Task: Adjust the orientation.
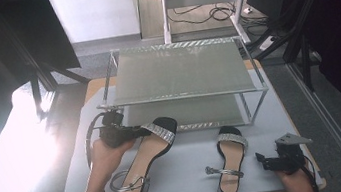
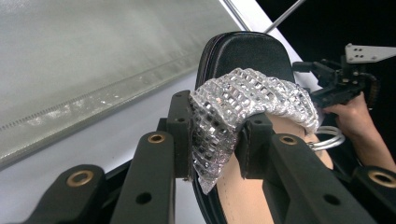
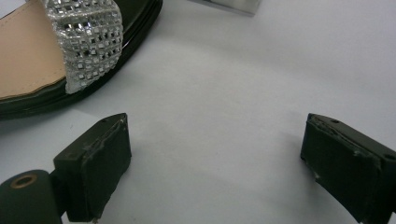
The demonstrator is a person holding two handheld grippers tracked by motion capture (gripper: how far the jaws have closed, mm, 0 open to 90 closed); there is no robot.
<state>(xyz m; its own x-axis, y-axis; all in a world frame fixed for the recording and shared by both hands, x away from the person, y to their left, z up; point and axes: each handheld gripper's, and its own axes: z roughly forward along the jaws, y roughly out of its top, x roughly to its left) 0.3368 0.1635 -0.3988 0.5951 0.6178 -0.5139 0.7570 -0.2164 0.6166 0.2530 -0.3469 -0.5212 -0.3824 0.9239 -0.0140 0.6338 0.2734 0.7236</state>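
Near the left edge of the tabletop (image 1: 184, 175), in the high view, the left hand-held gripper (image 1: 135, 131) is clamped on the sparkly toe strap of the left sandal (image 1: 148, 152). That sandal's toe is lifted toward the shoe rack (image 1: 180, 69) at the far edge, while its heel and ankle ring trail down toward the near edge. The right sandal (image 1: 230, 160) lies flat near the middle of the near edge, and the right hand-held gripper (image 1: 263, 162) sits just beside it at the near right corner, touching nothing.

In the left gripper view, the two pads (image 2: 181, 126) pinch the silver strap (image 2: 243, 100) from both sides, bunching it; the black toe of the sole rises beyond them, with the rack's mesh shelf (image 2: 93, 60) behind.

In the right gripper view, the jaws stand wide apart over bare tabletop (image 3: 224, 93), with nothing between them; the right sandal's strap (image 3: 91, 37) lies off to the upper left.

The risk, as I judge it, lies in the grip. The strap is soft and the shoe hangs from it alone, so the heavy heel could swing, or the strap could slip through the pads. A swinging heel might catch the rack's front bar or drag across the tabletop, and the sandal could land crooked on the shelf.
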